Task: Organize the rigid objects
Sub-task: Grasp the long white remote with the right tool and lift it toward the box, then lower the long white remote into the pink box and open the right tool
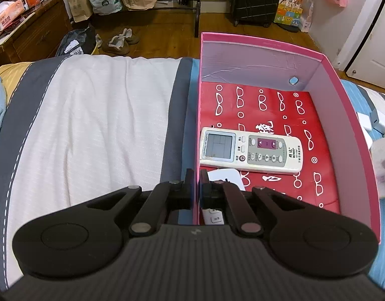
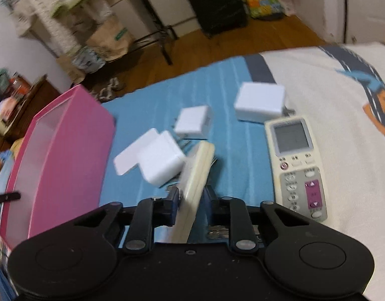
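Your left tool is clamped on the near left wall of the pink box, which sits on the bed with a white remote lying flat inside on the red lining. Your right tool grips a cream remote on edge, tilted above the blue bedspread. White chargers lie just beyond it, and another remote lies to its right.

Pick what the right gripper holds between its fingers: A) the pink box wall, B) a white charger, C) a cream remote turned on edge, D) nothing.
C: the right gripper is shut on a cream remote turned on edge, above the blue bedding.
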`<control>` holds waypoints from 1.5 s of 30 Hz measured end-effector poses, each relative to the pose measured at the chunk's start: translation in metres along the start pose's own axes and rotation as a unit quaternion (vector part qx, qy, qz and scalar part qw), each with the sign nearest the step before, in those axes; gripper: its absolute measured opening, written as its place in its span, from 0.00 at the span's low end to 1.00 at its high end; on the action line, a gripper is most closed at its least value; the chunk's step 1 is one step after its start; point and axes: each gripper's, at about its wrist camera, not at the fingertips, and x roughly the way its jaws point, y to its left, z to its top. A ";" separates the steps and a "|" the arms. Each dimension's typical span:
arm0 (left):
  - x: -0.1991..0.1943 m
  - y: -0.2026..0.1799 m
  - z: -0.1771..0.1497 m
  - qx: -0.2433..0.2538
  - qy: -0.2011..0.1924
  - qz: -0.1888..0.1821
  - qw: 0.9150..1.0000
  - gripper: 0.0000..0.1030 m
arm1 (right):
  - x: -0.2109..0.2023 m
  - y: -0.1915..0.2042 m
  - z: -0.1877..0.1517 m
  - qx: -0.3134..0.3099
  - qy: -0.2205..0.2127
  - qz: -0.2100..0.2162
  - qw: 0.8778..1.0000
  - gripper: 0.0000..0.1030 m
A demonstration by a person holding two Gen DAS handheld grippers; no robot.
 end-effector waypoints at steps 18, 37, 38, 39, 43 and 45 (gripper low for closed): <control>0.000 0.003 0.000 -0.014 0.004 -0.012 1.000 0.03 | -0.003 0.061 -0.014 -0.152 0.000 -0.016 0.988 0.20; -0.001 0.009 0.001 -0.028 0.005 -0.023 0.999 0.03 | -0.048 0.216 0.012 -0.344 -0.047 0.161 0.924 0.19; -0.001 0.009 0.001 -0.029 0.006 -0.025 0.999 0.03 | -0.037 0.222 0.009 -0.348 -0.029 0.177 0.920 0.19; 0.000 0.010 0.001 -0.030 0.006 -0.025 0.999 0.03 | -0.023 0.229 0.005 -0.356 -0.011 0.186 0.916 0.19; 0.000 0.008 0.000 -0.027 0.005 -0.024 0.999 0.03 | 0.024 0.248 -0.013 -0.398 0.028 0.164 0.902 0.19; 0.000 0.010 0.000 -0.031 0.005 -0.027 0.999 0.03 | 0.036 0.258 -0.025 -0.457 0.017 0.131 0.879 0.19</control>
